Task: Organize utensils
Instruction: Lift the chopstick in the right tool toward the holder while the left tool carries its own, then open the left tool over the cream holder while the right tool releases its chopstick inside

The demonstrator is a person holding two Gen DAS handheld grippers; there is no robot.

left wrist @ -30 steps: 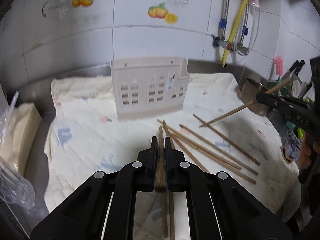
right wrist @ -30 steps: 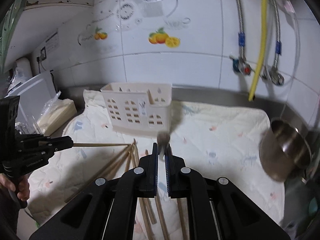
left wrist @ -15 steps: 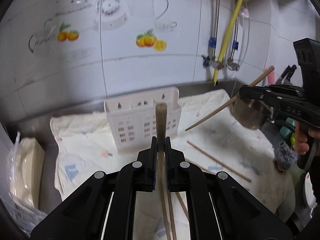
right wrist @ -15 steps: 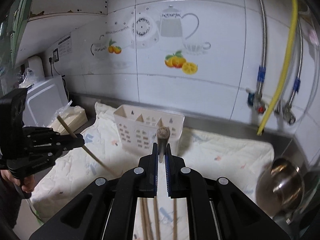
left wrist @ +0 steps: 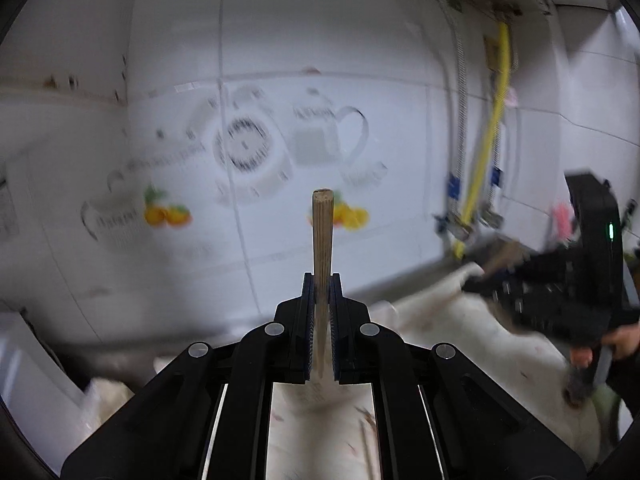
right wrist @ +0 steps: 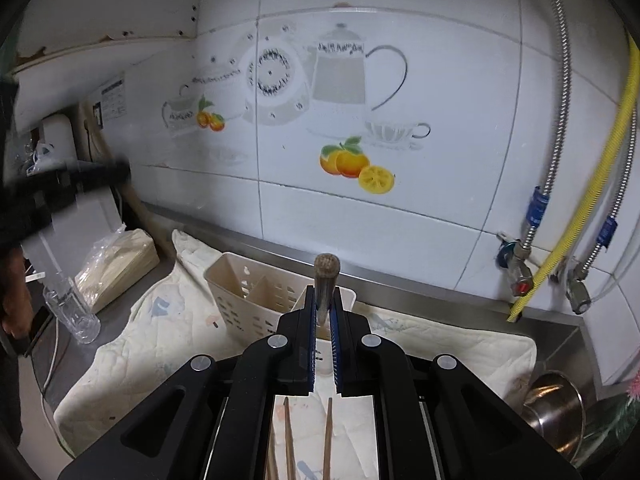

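Now one chopstick (left wrist: 322, 248) is pinched in the left gripper (left wrist: 321, 300) and another chopstick (right wrist: 326, 280) in the right gripper (right wrist: 325, 312), so each should be lowered tip-first, upright, into the cream slotted utensil holder (right wrist: 256, 300).

Two grippers (left wrist: 321, 280) (right wrist: 324, 292), each with one chopstick (left wrist: 322, 236) (right wrist: 326, 276); one holder (right wrist: 256, 300); one pot (right wrist: 554, 408); one glass (right wrist: 76, 312).

beige holder (right wrist: 256, 300), brown chopstick (left wrist: 322, 236), yellow hose (right wrist: 592, 184)
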